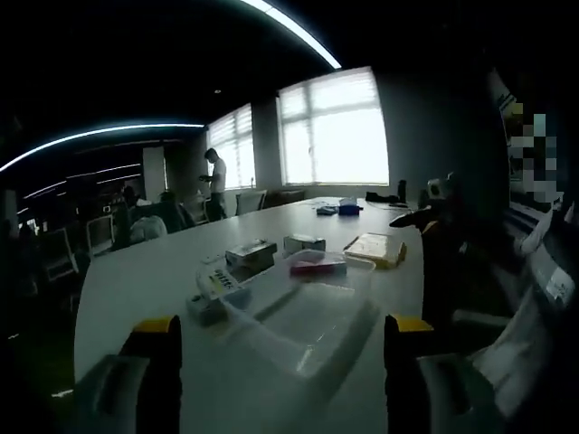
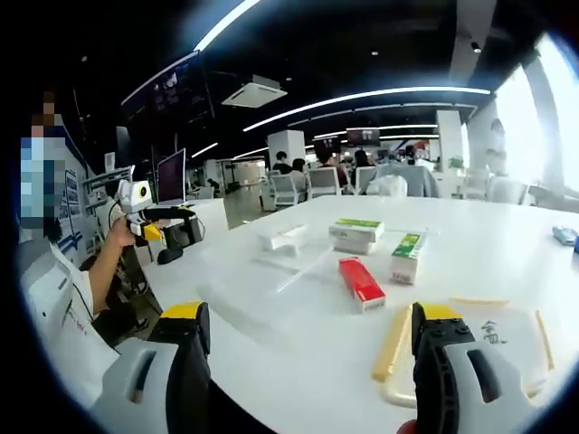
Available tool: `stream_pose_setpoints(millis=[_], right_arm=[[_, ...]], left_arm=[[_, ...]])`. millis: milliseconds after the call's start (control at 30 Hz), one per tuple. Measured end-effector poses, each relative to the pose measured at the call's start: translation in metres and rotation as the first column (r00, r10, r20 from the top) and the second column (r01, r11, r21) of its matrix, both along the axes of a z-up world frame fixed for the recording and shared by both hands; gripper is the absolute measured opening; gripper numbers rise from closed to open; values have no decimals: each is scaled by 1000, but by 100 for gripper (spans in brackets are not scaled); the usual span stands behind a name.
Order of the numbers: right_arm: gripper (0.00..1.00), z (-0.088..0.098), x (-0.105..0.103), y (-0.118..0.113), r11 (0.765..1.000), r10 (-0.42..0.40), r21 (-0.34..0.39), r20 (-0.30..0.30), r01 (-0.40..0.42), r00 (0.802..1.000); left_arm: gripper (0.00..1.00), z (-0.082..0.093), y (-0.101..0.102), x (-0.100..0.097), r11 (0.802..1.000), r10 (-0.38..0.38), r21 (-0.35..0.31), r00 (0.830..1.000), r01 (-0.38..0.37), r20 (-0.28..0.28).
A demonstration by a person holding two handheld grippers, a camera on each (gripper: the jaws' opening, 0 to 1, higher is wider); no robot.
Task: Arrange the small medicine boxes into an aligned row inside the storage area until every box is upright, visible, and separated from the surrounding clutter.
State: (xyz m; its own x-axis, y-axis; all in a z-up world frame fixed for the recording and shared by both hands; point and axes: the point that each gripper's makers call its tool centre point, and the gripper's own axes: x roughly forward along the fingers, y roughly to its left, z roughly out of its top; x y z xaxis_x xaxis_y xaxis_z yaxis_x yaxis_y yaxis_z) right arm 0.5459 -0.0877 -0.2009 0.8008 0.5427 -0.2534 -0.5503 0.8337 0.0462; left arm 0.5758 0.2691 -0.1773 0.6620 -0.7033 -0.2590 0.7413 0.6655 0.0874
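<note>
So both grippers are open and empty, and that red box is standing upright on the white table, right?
Not quite: in the right gripper view the red box lies flat on the white table. Both grippers, left and right, are open and empty.

Printing on the medicine boxes (image 1: 251, 252) too dim and small to read in the left gripper view. Clear tray (image 1: 303, 318) barely traceable against the white table (image 1: 136, 280), its edges faint. Yellow-edged box (image 2: 470, 348) partly hidden behind the right gripper (image 2: 308, 339) jaw; handwritten mark on it illegible.
</note>
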Motion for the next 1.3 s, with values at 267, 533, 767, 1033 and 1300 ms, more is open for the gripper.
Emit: stream_pose_setpoints(millis=[267, 533, 767, 1033, 1300], right_arm=[[91, -9, 10, -11, 1000, 9, 19, -10, -9, 1000], [97, -4, 11, -20, 1000, -7, 5, -7, 7, 1000], [95, -17, 13, -23, 1000, 1, 8, -39, -1, 999], [97, -22, 7, -26, 1000, -4, -14, -45, 3, 999], [96, -24, 3, -29, 1000, -15, -17, -47, 14, 999]], left_arm=[[93, -9, -14, 14, 1000, -12, -12, 1000, 12, -28], [93, -2, -21, 36, 1000, 2, -16, 1000, -3, -9], [93, -11, -20, 50, 1000, 28, -9, 998, -29, -50], [94, -3, -24, 62, 998, 54, -39, 997, -56, -56], [94, 1, -22, 75, 998, 65, -22, 996, -67, -60]])
